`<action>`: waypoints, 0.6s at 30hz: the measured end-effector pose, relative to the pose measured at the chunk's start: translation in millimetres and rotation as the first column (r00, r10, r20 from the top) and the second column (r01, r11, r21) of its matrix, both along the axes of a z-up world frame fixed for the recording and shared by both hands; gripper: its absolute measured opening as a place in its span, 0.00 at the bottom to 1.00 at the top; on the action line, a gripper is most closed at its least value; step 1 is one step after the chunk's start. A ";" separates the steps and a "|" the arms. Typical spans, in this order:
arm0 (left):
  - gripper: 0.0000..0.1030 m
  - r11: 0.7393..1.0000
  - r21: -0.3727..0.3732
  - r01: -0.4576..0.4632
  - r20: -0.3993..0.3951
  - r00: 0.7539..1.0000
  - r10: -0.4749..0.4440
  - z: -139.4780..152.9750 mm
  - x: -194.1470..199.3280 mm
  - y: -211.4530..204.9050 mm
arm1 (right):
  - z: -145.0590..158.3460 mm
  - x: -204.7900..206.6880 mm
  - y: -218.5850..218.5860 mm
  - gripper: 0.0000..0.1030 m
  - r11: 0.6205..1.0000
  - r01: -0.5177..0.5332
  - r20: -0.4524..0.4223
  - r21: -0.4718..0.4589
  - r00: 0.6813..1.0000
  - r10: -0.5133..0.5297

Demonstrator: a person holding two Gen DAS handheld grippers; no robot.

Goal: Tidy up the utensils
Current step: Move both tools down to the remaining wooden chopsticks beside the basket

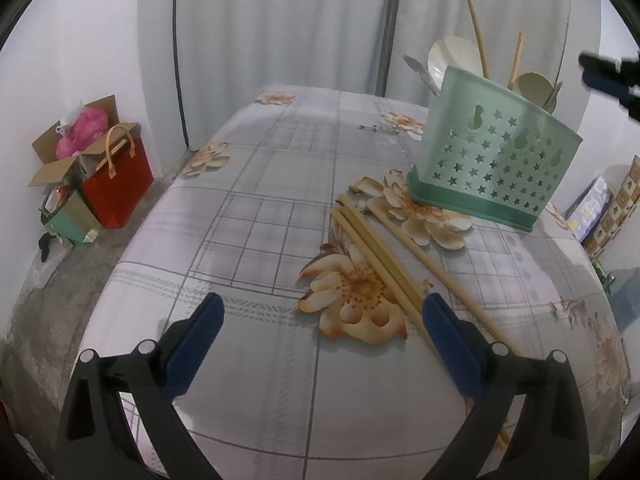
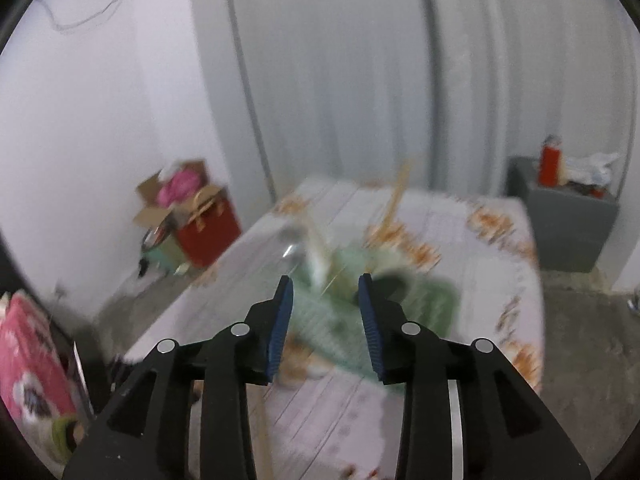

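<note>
A pale green utensil holder (image 1: 492,156) with star-shaped holes stands at the table's far right, holding white spoons (image 1: 452,56), a metal spoon and upright chopsticks. Several loose wooden chopsticks (image 1: 380,256) lie on the flowered tablecloth (image 1: 260,220) in front of it. My left gripper (image 1: 322,304) is open wide just above the cloth, its right finger (image 1: 440,320) over the near ends of the chopsticks. The right wrist view is blurred. In it my right gripper (image 2: 325,280) is open above the holder (image 2: 420,304), nothing between its pads. It also shows above the holder (image 1: 608,76).
On the floor to the left sit a red paper bag (image 1: 120,184) and an open cardboard box (image 1: 72,148). A grey cabinet (image 2: 560,216) with a red bottle (image 2: 550,160) stands beyond the table's far right corner. Boxes (image 1: 600,204) lean at the right.
</note>
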State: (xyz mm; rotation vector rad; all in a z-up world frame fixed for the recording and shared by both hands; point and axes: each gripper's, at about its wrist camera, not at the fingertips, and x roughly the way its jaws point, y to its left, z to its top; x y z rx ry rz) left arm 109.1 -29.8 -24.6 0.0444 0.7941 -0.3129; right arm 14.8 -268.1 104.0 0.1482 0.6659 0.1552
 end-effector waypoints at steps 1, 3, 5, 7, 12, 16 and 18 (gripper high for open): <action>0.93 1.000 0.001 0.004 0.001 1.000 -0.004 -0.3 0.3 -1.1 | -11.6 3.4 4.9 0.32 1.000 -0.012 -0.035 0.012 0.999 0.012; 0.91 1.000 0.007 0.011 0.001 1.000 -0.011 -1.3 0.8 -3.2 | -36.6 8.4 14.3 0.32 0.999 -0.024 -0.110 0.044 0.993 0.029; 0.88 1.000 0.014 0.018 0.005 1.000 -0.018 -2.4 2.1 -5.9 | -66.6 13.6 24.9 0.32 0.995 -0.031 -0.201 0.094 0.978 0.050; 0.85 1.000 0.017 0.021 0.007 1.000 -0.021 -3.7 3.7 -8.1 | -84.2 16.2 32.8 0.32 0.993 -0.031 -0.253 0.117 0.966 0.060; 0.77 0.999 0.034 0.031 0.015 0.999 -0.032 -7.9 7.0 -18.2 | -112.5 17.5 51.9 0.30 0.992 -0.038 -0.329 0.118 0.941 0.075; 0.74 0.997 0.063 0.037 0.011 0.999 -0.038 -13.7 9.9 -26.0 | -117.3 19.5 59.7 0.30 0.992 -0.043 -0.345 0.120 0.935 0.083; 0.74 0.996 0.075 0.040 0.010 0.999 -0.041 -15.9 12.2 -29.2 | -122.5 20.6 62.0 0.30 0.991 -0.046 -0.351 0.125 0.932 0.087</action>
